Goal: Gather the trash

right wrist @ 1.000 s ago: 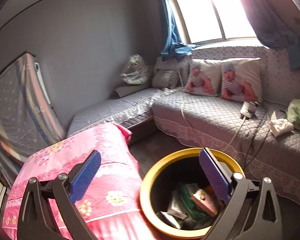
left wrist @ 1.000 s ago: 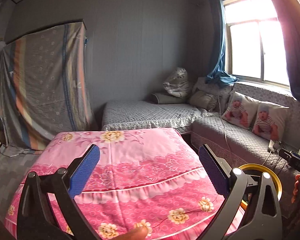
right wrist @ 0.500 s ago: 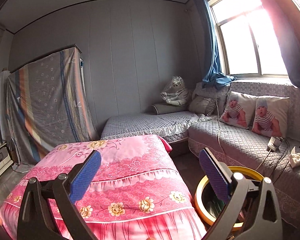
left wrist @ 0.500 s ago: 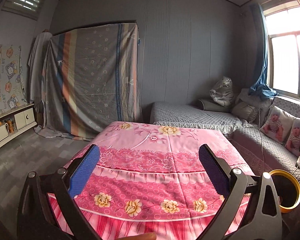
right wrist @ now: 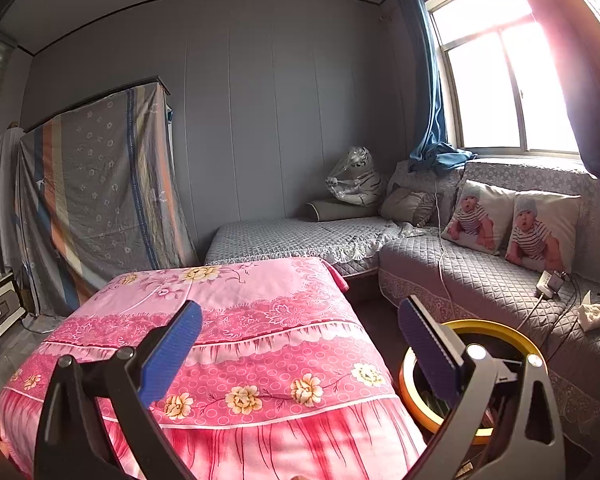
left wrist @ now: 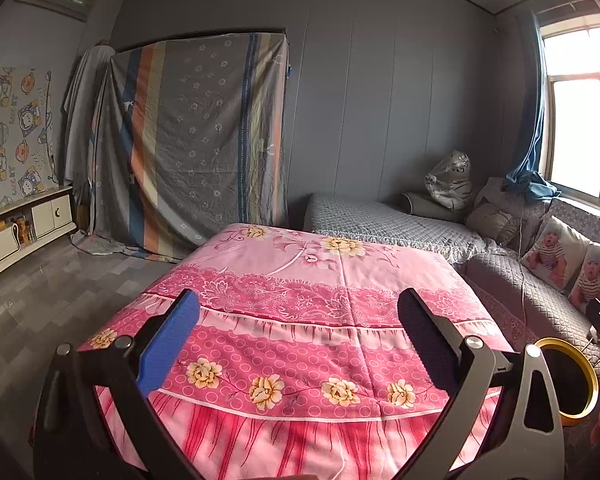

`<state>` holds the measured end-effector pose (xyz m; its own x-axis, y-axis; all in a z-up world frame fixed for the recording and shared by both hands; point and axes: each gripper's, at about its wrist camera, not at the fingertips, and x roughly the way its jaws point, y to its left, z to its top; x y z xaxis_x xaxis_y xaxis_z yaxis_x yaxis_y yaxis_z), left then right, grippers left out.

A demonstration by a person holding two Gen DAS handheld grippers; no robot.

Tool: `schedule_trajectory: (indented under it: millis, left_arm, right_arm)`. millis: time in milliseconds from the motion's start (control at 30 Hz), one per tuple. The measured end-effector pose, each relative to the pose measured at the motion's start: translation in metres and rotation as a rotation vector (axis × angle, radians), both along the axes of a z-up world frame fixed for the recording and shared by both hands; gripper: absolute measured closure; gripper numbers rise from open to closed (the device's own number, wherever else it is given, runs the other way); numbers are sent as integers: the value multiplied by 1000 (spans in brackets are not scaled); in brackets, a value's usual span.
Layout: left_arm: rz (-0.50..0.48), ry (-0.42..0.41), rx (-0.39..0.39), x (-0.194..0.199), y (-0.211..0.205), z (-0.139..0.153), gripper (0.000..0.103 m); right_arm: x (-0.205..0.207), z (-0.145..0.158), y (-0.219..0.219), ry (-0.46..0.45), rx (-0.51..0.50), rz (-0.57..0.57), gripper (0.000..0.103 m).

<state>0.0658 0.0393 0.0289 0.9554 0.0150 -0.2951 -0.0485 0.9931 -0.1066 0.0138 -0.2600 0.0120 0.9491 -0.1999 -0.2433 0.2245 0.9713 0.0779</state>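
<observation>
A black waste bin with a yellow rim [right wrist: 496, 330] stands on the floor between the pink-covered table [right wrist: 236, 320] and the sofa; the right finger hides most of its inside. The left wrist view shows that bin [left wrist: 582, 376] at the far right edge. My right gripper [right wrist: 300, 348] is open and empty, held above the table's near edge. My left gripper [left wrist: 298, 338] is open too, with nothing between its fingers, over the pink floral cloth [left wrist: 320, 300]. A crumpled white tissue [right wrist: 594, 314] lies on the sofa seat at the right.
A grey quilted corner sofa [right wrist: 480, 280] with two baby-print cushions [right wrist: 512, 224] runs along the right wall under the window. A charger and cable [right wrist: 552, 282] lie on its seat. A sheet-draped wardrobe [left wrist: 188, 144] stands at the back left, a low white cabinet [left wrist: 16, 232] at far left.
Both grippers have lifted and pulled back from the bin. The right view swung from looking down into the bin to the table and room; the left view panned left. Both stayed open.
</observation>
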Motion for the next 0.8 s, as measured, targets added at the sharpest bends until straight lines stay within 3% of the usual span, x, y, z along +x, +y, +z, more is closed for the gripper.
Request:
schedule_trajectory:
  millis: [800]
  left_arm:
    - [-48, 14, -1, 2, -22, 2, 8]
  right_arm:
    - [10, -18, -9, 38, 10, -11, 8]
